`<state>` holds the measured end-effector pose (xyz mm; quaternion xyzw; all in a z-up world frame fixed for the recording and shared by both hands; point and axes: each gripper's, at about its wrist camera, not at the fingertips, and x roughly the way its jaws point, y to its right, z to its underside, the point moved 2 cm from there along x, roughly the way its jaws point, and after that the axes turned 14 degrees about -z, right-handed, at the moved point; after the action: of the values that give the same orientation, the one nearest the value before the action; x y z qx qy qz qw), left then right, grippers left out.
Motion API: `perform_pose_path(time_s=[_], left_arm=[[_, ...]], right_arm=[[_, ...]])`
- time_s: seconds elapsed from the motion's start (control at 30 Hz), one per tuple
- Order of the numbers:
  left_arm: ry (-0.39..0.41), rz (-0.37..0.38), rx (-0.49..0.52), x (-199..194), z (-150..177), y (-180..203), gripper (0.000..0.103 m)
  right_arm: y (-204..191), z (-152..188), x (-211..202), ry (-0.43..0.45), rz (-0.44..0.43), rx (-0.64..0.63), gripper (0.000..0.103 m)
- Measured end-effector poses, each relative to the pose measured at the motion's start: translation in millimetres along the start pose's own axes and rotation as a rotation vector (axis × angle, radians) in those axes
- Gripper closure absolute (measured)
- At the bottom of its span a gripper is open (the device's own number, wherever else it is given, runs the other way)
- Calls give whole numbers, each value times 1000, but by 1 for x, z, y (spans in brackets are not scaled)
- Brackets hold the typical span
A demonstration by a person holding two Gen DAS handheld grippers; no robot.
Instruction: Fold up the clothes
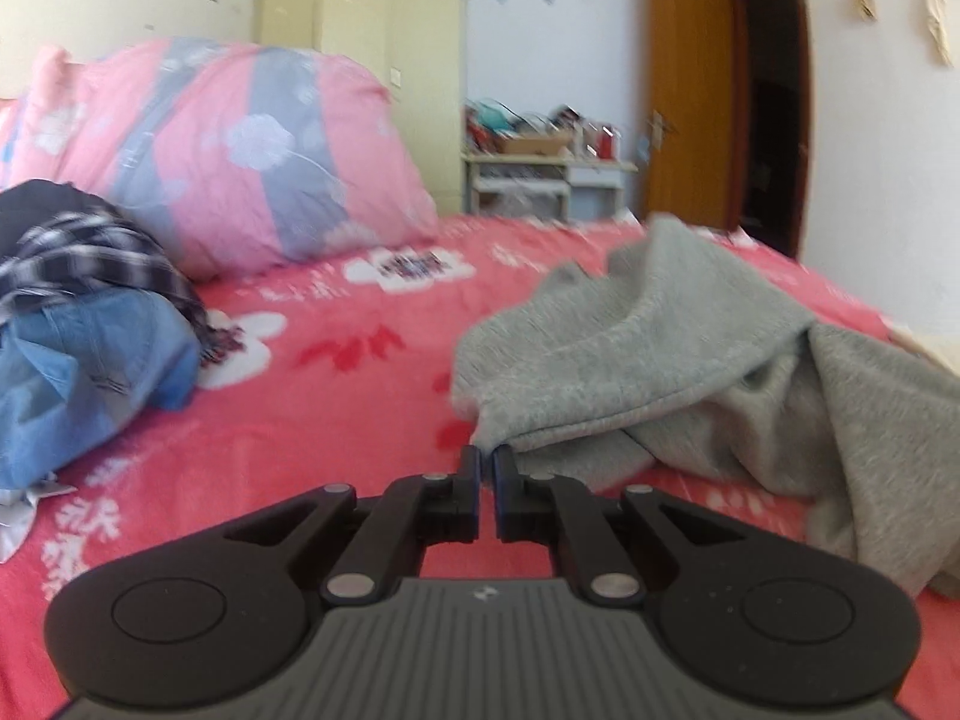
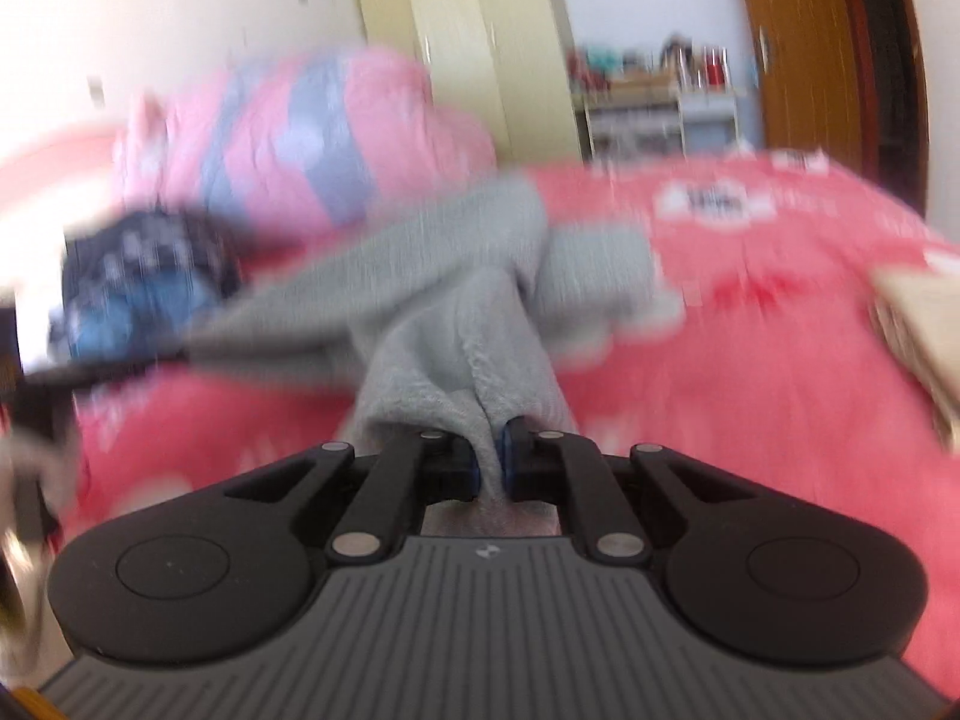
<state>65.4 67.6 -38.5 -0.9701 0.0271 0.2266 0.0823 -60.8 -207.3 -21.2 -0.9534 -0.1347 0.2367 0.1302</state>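
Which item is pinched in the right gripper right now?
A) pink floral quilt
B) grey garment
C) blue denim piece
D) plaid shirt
B: in the right wrist view the right gripper has its fingers closed on a bunched fold of the grey garment, while the blue denim piece, the plaid shirt and the pink floral quilt lie apart on the bed.

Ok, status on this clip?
Left gripper shut on grey garment edge. Right gripper shut on same garment. Clothes pile clear of it.
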Motion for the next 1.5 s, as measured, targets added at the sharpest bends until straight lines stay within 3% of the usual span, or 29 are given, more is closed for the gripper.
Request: perform_pose_path(time_s=[0.1, 0.17, 0.3, 0.43, 0.5, 0.7, 0.8, 0.87, 0.93, 1.03, 1.2, 1.3, 1.33, 1.4, 1.43, 1.47, 1.5], left_arm=[[37, 47, 61, -19, 6, 7, 70], [72, 65, 92, -32, 6, 11, 49], [117, 135, 153, -39, -4, 36, 42], [114, 172, 233, -16, -25, 83, 37], [93, 168, 261, 3, -37, 107, 37], [30, 144, 352, 59, -62, 164, 37], [3, 118, 407, 81, -63, 184, 47], [-25, 112, 416, 93, -62, 191, 87], [-57, 124, 372, 100, -63, 188, 102], [-45, 97, 284, 97, -69, 175, 102], [50, 34, 216, 72, -88, 146, 102], [34, 91, 213, 63, -97, 136, 102], [26, 119, 220, 60, -98, 136, 98], [13, 153, 254, 57, -97, 146, 78], [15, 151, 275, 56, -96, 155, 55], [21, 143, 294, 56, -95, 165, 38], [32, 139, 313, 56, -95, 176, 36]], right_arm=[[-1, 31, 0, -111, 42, 13, 93], [-4, 32, -11, -104, 43, 28, 91], [-10, 17, -42, -1, 15, 51, 77], [-2, 4, -28, 52, -1, 87, 61], [2, -2, -19, 76, -9, 106, 58], [15, -21, 9, 148, -31, 163, 34], [26, -21, 27, 140, -40, 196, 29], [36, -15, 41, 112, -45, 221, 27], [45, -5, 56, 70, -45, 237, 27], [54, 13, 71, 7, -30, 249, 28], [55, 25, 73, 9, -30, 244, 29], [56, 32, 74, 9, -31, 241, 28], [57, 34, 74, 17, -35, 242, 27], [59, 36, 71, 36, -48, 245, 27], [60, 36, 71, 43, -52, 246, 27], [61, 37, 70, 51, -57, 248, 27], [62, 37, 70, 58, -62, 249, 27]])
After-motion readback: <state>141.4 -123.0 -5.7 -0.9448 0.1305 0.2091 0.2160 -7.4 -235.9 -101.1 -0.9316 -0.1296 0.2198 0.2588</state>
